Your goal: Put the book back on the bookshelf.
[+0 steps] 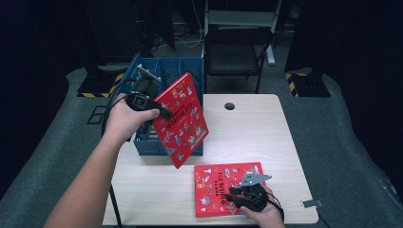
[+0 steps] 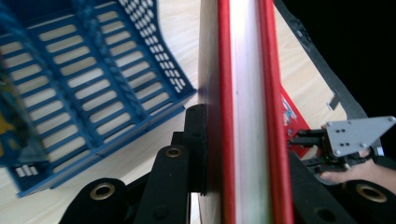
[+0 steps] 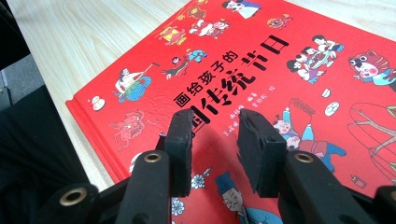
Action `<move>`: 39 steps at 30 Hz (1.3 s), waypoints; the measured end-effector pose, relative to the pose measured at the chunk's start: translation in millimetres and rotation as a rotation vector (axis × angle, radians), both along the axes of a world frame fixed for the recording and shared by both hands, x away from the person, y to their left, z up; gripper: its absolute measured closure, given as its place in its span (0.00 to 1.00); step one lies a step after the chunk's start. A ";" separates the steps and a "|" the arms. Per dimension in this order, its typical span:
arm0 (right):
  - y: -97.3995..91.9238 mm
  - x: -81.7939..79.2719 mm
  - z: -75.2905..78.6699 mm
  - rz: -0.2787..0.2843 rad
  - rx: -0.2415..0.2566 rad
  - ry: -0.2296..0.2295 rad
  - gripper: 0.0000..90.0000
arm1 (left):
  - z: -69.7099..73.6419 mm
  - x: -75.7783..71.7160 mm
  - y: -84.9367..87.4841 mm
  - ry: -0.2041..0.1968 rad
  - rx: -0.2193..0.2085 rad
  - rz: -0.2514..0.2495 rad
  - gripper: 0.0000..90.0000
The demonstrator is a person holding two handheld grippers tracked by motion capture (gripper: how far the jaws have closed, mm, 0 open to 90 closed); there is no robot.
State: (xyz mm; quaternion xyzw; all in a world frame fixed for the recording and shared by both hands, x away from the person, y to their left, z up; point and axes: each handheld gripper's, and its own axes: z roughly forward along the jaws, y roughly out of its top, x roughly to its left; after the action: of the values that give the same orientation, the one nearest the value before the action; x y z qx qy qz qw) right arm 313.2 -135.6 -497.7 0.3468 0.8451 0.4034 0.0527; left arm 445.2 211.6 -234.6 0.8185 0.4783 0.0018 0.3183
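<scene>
The left gripper (image 1: 164,113) is clamping a red picture book (image 1: 181,119) across its thickness, one black jaw pressing each cover, as the left gripper view is showing with the white page block (image 2: 245,112) running straight up between the two red boards. In the high view the person's left hand (image 1: 124,119) is holding that book up off the table, tilted, with its cover facing the camera and its lower corner hanging just in front of a blue slotted rack (image 1: 164,71) that is standing at the table's far left part. The left gripper view is looking down past the book onto the rack's ribbed dividers (image 2: 88,79) and the pale wooden table (image 2: 182,28). The right gripper (image 1: 236,195) is resting at the near edge of the table over a second red book (image 1: 214,183), which is lying flat with its cover up. In the right gripper view its jaws are standing partly apart with nothing between them, the tips sitting low over the cover (image 3: 243,70) near the printed black title; whether they are touching the cover I cannot tell. The person's right hand (image 1: 266,213) is gripping that tool from behind. The two books are lying well apart, one in the air by the rack, one on the table (image 1: 247,128).
</scene>
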 end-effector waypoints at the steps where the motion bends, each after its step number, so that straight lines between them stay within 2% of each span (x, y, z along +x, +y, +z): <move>1: 0.0 0.0 0.0 0.000 0.000 0.001 0.73 | -0.1 0.2 2.2 -0.002 -0.002 0.012 0.88; 8: -0.4 -0.3 0.2 0.008 0.010 0.010 0.73 | -0.5 2.0 23.0 0.023 -0.001 0.054 0.88; 14: -0.2 -0.3 0.2 0.007 0.010 0.008 0.73 | 2.0 4.0 40.4 0.022 -0.014 0.093 0.88; 20: -0.1 -0.3 0.1 0.006 0.009 0.008 0.73 | 4.4 7.1 50.3 0.027 -0.020 0.150 0.88; 30: -0.3 -0.1 -0.2 0.004 -0.001 -0.001 0.72 | 7.5 16.3 58.3 0.034 -0.030 0.225 0.88; 39: 0.4 -0.1 -0.1 -0.001 -0.001 -0.003 0.72 | 10.4 26.6 57.3 0.044 -0.015 0.250 0.88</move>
State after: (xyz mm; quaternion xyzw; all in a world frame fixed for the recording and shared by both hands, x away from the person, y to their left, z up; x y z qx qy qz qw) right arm 313.0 -135.2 -497.9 0.3467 0.8450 0.4034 0.0545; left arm 471.7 268.9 -224.2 0.7500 0.5834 0.0197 0.3111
